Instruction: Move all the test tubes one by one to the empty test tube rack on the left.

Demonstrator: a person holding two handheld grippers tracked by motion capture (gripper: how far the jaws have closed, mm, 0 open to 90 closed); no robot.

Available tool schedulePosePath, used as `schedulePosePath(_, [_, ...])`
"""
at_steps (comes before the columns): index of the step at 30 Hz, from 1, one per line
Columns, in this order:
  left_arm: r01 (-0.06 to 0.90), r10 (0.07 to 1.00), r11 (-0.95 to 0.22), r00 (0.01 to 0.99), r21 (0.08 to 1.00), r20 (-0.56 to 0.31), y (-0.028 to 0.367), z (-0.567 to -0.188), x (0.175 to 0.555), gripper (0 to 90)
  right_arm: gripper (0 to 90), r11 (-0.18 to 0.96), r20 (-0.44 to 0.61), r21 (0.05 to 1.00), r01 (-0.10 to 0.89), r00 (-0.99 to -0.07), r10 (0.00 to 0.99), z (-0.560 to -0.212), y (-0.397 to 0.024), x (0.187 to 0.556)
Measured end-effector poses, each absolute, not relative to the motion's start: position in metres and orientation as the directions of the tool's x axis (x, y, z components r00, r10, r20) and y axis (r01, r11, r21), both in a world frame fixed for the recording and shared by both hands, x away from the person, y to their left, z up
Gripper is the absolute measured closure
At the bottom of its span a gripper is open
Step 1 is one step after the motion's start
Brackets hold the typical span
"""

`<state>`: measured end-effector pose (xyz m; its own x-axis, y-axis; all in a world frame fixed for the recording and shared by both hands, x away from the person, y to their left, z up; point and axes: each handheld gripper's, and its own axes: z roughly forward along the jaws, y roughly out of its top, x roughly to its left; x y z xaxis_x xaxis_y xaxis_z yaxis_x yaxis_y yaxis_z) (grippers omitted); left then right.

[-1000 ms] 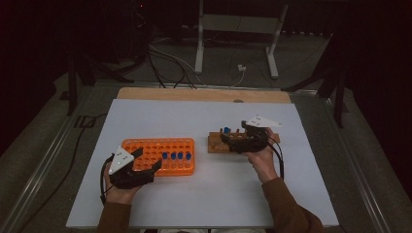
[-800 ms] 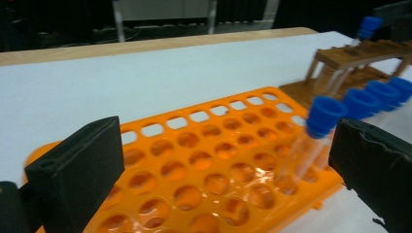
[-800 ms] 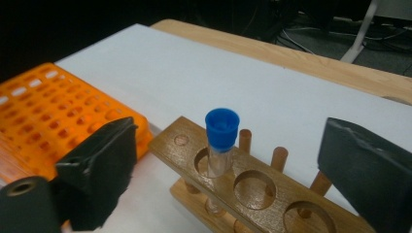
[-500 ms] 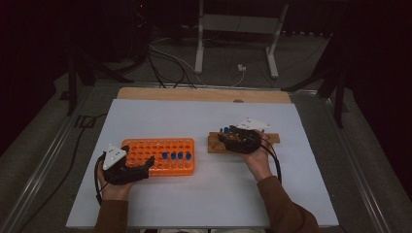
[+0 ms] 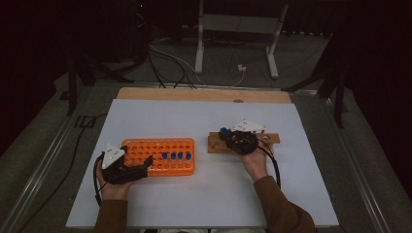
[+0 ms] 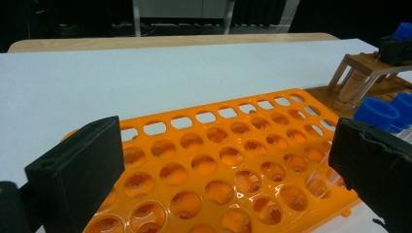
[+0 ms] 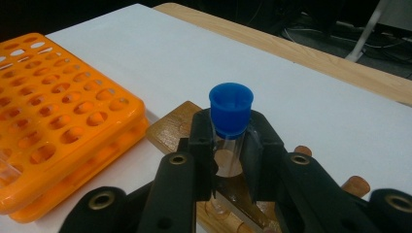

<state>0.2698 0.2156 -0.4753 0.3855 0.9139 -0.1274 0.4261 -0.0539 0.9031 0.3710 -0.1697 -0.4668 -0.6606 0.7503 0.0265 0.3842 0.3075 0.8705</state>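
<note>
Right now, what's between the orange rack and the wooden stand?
Bare white table; in the high view nothing lies between the orange rack and the wooden stand.

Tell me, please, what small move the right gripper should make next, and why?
Probably lift straight up. The right gripper has just closed its jaws on the blue-capped tube, which stands upright in the wooden rack. A vertical pull should free it before it is carried to the orange rack, which the open left gripper steadies.

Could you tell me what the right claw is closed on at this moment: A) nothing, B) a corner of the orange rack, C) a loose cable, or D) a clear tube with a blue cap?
D: the right claw has just closed on the blue-capped tube over the wooden rack.
</note>
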Motion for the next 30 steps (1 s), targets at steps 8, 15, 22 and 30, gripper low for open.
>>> schedulePosePath(8, [0.429,0.914,-0.053,0.385,0.902,-0.129,0.215,-0.477,0.270,0.5,76.7,0.307,0.035,0.866,0.395,-0.660,0.750,-0.466,-0.170,0.372])
schedulePosePath(15, [0.433,0.915,-0.050,0.382,0.900,-0.133,0.216,-0.477,0.271,0.5,76.8,0.297,0.039,0.872,0.389,-0.660,0.750,-0.461,-0.172,0.369])
schedulePosePath(22, [0.437,0.915,-0.052,0.382,0.898,-0.132,0.215,-0.478,0.271,0.6,76.9,0.290,0.037,0.881,0.375,-0.665,0.746,-0.448,-0.176,0.365])
schedulePosePath(30, [0.438,0.917,-0.053,0.377,0.898,-0.130,0.215,-0.478,0.271,0.5,76.9,0.270,0.045,0.892,0.362,-0.666,0.744,-0.433,-0.181,0.362])
